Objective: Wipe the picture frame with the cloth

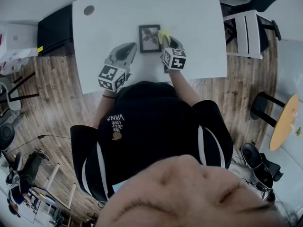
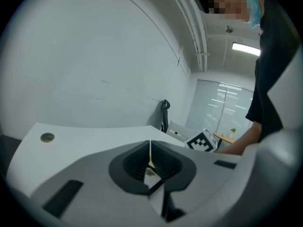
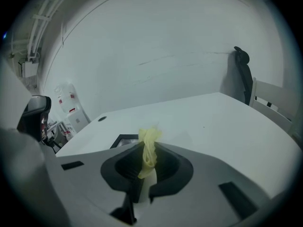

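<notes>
Cloth (image 3: pixel 150 140) in right gripper (image 3: pixel 147 164), low beside picture frame (image 1: pixel 149 38).

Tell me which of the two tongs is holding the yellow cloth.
The right tongs: the yellow cloth is pinched between their jaws, by the picture frame. The left tongs are shut on nothing.

Head view steeply down over the white table (image 1: pixel 199 22); both gripper views low across that same tabletop.

Frame (image 1: pixel 149 38) flat on table (image 1: pixel 199 22). Cloth (image 1: pixel 164 34) at frame's R edge, in R gripper (image 1: pixel 169 40) just R of frame. L gripper (image 1: pixel 129 49) near frame's L side. Chair (image 1: pixel 248 32) well R.
</notes>
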`<state>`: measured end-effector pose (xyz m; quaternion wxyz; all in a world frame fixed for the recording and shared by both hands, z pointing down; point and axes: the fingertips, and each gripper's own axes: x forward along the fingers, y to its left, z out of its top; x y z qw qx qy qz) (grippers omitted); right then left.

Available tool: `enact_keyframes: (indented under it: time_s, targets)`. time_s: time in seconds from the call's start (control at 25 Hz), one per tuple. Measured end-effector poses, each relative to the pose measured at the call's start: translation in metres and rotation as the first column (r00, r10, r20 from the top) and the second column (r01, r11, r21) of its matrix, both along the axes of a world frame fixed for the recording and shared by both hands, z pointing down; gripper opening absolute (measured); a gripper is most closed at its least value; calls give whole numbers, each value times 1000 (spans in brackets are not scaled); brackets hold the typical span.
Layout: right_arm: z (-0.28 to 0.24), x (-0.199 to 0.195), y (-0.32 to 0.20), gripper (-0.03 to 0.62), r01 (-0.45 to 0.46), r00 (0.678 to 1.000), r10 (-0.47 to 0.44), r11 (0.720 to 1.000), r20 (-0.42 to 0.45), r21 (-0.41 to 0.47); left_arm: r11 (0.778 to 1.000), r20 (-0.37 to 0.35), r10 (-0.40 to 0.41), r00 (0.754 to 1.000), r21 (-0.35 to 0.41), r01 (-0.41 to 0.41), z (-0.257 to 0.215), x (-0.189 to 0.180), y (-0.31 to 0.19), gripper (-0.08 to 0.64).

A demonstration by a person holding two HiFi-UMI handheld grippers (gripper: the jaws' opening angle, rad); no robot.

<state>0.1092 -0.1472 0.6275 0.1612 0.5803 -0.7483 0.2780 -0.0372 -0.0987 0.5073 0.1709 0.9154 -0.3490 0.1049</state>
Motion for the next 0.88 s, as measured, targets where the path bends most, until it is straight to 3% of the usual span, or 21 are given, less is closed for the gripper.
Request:
enact_keyframes:
  time_s: [0.64, 0.88]
  targets:
    - [-4, -100, 14, 48, 155, 986, -155, 988, 66, 11, 1000, 13, -21, 1000, 1, 21, 1, -41, 5, 18]
    - [7, -112, 18, 48, 168, 985, -167, 986, 46, -8, 1000, 21, -7, 1000, -3, 7, 1, -50, 6, 18]
